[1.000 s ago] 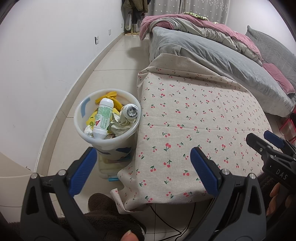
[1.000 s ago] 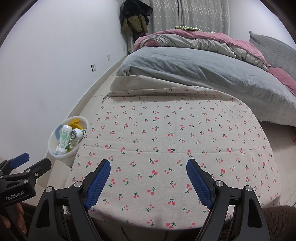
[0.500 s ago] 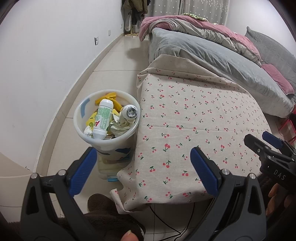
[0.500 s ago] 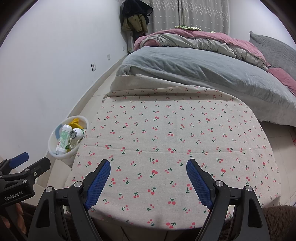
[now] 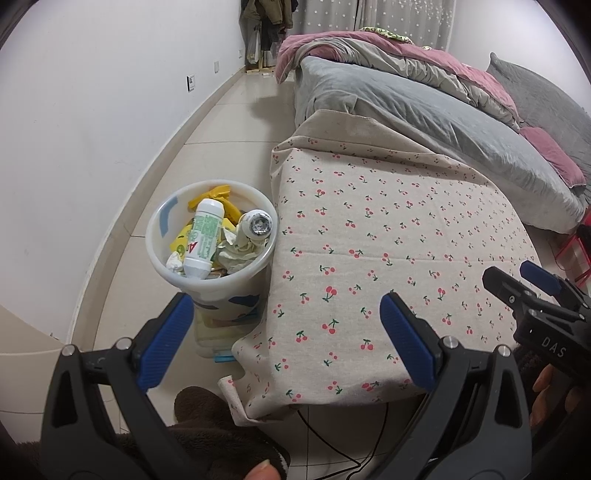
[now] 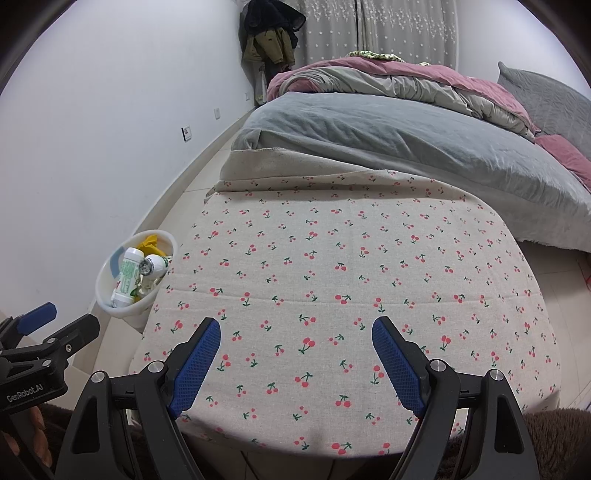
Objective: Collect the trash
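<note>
A white bin (image 5: 162, 258) stands on the floor against the table's left side, filled with a white-and-green bottle (image 5: 202, 236), a can (image 5: 257, 225), yellow wrappers and crumpled paper. The same bin (image 6: 107, 291) shows at the left in the right wrist view. My left gripper (image 5: 284, 325) is open and empty, held above the table's near left corner beside the bin. Open too, my right gripper (image 6: 295, 350) hovers over the near edge of the cherry-print tablecloth (image 6: 351, 277) with nothing between its fingers. No loose trash lies on the cloth.
A bed (image 6: 406, 129) with grey and pink bedding runs behind the table. A white wall (image 5: 74, 129) borders the tiled floor strip (image 5: 221, 129) on the left. A black cable (image 5: 332, 443) lies on the floor under the table's near edge. Coats (image 6: 273, 33) hang in the far corner.
</note>
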Demonstrator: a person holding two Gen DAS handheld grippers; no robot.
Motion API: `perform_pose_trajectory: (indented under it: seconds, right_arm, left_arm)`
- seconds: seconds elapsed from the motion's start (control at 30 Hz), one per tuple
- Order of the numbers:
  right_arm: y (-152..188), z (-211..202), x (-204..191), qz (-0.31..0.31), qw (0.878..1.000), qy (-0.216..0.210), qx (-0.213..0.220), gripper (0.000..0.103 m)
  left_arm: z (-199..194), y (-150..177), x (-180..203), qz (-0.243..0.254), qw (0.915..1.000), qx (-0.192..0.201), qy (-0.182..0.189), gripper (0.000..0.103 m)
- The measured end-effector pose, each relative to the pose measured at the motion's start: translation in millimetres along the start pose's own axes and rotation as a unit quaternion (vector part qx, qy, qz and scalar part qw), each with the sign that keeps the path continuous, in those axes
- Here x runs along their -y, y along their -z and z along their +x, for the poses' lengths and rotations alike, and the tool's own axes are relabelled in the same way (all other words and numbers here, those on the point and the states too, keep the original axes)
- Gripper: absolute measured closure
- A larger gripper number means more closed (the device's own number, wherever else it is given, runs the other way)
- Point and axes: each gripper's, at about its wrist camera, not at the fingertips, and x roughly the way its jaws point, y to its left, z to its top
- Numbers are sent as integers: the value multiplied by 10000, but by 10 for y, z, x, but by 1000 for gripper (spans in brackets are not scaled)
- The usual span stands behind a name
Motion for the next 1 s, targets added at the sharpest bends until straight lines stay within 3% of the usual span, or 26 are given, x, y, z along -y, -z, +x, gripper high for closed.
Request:
perform_pose_trajectory:
  seconds: [0.37, 0.63, 1.0]
  right_arm:
    - [10, -1, -15, 10, 10000, 11, 4, 17]
    - [12, 2, -19, 21, 10000, 47, -9, 17]
    - [114, 156, 274, 298, 9984, 371, -319, 17]
  left_arm:
    - [1, 10, -26, -98, 9999, -35, 30, 3]
    - [-3, -3, -111, -180, 9997, -9, -179, 3]
    - [-116, -76, -209, -335, 9990, 221, -195, 3]
